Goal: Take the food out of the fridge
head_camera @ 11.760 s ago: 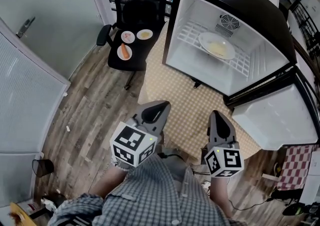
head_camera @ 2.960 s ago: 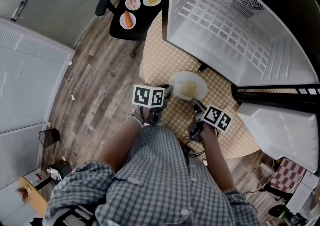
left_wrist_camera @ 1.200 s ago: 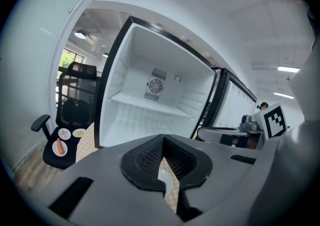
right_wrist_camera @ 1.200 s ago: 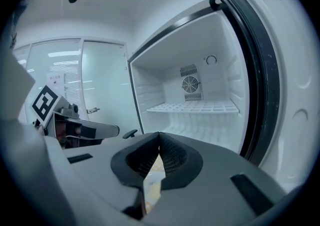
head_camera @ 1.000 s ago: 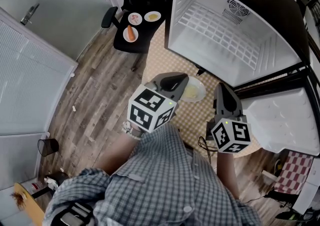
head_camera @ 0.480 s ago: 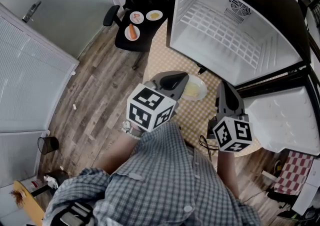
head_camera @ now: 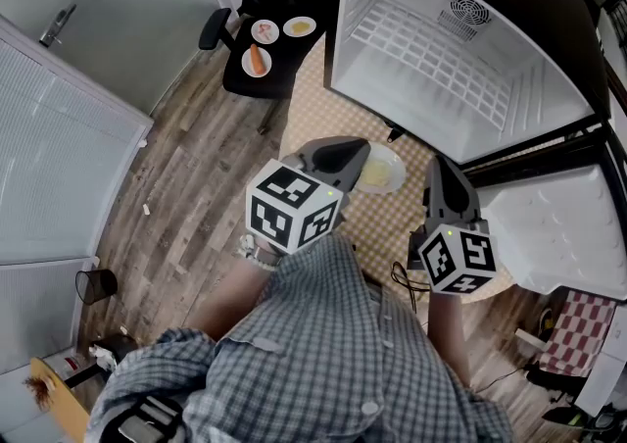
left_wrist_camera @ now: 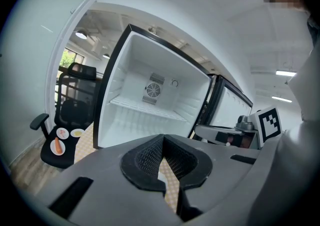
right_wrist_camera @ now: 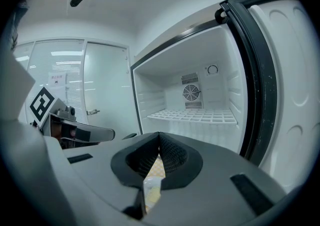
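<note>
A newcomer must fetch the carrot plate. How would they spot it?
Left of the open fridge, a black office chair carries three small plates. The carrot plate alone holds a long orange piece; the pinkish plate and the yellow plate sit nearer the backrest.

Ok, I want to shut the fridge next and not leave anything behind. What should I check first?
1. Fridge emptied: ok. Its wire shelf is bare and nothing else shows inside.
2. Plate of food out: ok. It lies on the checked surface in front of the fridge.
3. Left gripper free: ok. The jaws are together with nothing between them.
4. Right gripper free: ok. The jaws are together and empty.
5. Door free to swing: cannot tell. It stands wide open, and its lower edge is out of view.
</note>
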`<action>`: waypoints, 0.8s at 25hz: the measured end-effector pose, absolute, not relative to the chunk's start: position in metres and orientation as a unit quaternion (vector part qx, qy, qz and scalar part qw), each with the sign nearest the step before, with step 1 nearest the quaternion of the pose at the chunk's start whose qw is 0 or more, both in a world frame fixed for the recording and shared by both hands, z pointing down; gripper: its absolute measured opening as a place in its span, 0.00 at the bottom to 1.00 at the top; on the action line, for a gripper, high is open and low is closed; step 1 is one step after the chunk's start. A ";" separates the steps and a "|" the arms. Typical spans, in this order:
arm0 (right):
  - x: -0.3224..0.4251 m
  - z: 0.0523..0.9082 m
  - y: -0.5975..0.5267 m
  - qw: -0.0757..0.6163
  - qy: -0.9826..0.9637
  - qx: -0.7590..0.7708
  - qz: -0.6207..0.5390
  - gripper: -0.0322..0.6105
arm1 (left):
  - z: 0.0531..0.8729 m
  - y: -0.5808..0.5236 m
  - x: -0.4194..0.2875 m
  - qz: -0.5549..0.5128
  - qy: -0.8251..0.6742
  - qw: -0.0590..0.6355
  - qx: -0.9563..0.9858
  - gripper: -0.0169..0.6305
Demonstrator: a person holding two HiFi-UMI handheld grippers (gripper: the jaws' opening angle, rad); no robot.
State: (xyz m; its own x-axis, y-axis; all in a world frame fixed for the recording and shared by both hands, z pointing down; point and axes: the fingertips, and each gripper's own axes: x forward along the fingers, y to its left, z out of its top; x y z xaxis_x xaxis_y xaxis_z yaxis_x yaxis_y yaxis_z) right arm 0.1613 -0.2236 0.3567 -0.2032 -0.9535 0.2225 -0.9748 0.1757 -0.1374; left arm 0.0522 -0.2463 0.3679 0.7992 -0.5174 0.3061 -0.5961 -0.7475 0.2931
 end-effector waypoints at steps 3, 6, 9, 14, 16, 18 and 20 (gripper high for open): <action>0.162 0.360 -0.224 0.045 -0.765 0.630 0.128 0.06 | 0.368 -0.247 0.052 0.098 -0.297 0.199 0.929 0.04; 0.161 0.360 -0.224 0.047 -0.766 0.628 0.129 0.06 | 0.368 -0.247 0.050 0.093 -0.297 0.208 0.927 0.04; 0.160 0.360 -0.225 0.047 -0.767 0.627 0.129 0.06 | 0.368 -0.248 0.048 0.093 -0.298 0.210 0.927 0.04; 0.156 0.361 -0.225 0.049 -0.769 0.624 0.131 0.06 | 0.369 -0.248 0.046 0.093 -0.299 0.209 0.926 0.04; 0.156 0.362 -0.225 0.049 -0.768 0.625 0.132 0.06 | 0.369 -0.249 0.045 0.093 -0.300 0.209 0.926 0.04; 0.156 0.362 -0.225 0.050 -0.767 0.625 0.133 0.06 | 0.369 -0.249 0.043 0.092 -0.302 0.210 0.926 0.04; 0.157 0.363 -0.225 0.050 -0.766 0.626 0.133 0.06 | 0.368 -0.250 0.041 0.091 -0.304 0.210 0.925 0.04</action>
